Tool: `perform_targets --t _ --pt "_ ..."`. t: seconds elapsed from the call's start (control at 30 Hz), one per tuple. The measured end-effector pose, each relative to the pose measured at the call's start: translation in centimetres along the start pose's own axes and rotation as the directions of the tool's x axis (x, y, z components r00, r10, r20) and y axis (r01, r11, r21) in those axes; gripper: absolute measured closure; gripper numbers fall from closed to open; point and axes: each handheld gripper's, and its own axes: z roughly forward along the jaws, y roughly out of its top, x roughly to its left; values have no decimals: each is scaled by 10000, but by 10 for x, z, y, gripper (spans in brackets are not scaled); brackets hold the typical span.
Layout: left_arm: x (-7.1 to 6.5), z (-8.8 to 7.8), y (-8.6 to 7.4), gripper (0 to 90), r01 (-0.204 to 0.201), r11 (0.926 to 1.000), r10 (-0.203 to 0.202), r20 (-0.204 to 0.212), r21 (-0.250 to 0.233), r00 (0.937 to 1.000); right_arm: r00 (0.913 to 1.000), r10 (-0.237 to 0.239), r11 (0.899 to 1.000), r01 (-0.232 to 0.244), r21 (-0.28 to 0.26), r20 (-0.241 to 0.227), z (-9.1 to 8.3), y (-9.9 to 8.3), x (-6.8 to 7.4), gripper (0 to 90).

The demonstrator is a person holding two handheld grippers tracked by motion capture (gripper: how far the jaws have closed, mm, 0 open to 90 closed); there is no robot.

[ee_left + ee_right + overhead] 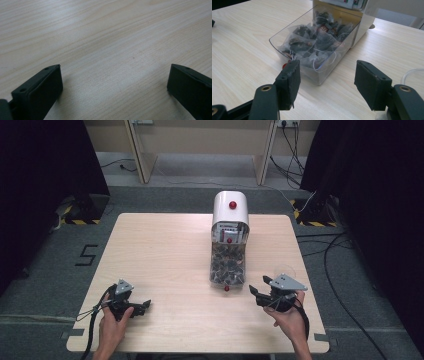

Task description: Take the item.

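A person seated at a pale wooden table [165, 250] holds a two-jaw gripper in each hand, facing a white dispenser [230, 210] with a red knob whose clear drawer [287, 37] stands pulled out toward them, full of pyramid tea bags [312, 41]. The drawer lies near the middle of the table, its open end nearest the right gripper [260, 294], and a small red handle [226, 288] marks its front edge. In the right gripper view the black jaws stand apart with nothing between them, aimed at the drawer's near corner but short of it; no bag is held. The left gripper [141, 306] rests low over bare wood at the table's near left, well apart from the drawer, its jaws likewise spread wide and empty, as the left gripper view shows. Judging by the scene, the drawer is already out and the bags exposed, so the opening step looks done; picking a bag from the heap appears still to come, and no bag lies on the table outside the drawer. A curved rim of something clear [412, 75] sits at the right gripper view's edge, too cropped to identify
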Motion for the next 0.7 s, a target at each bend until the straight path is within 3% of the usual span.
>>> perform_targets --t 0.7 --pt "0 0 0 0 3 10000 -3 -1 -3 10000 9995 17 9989 -2 471 -331 2 -20 6 367"
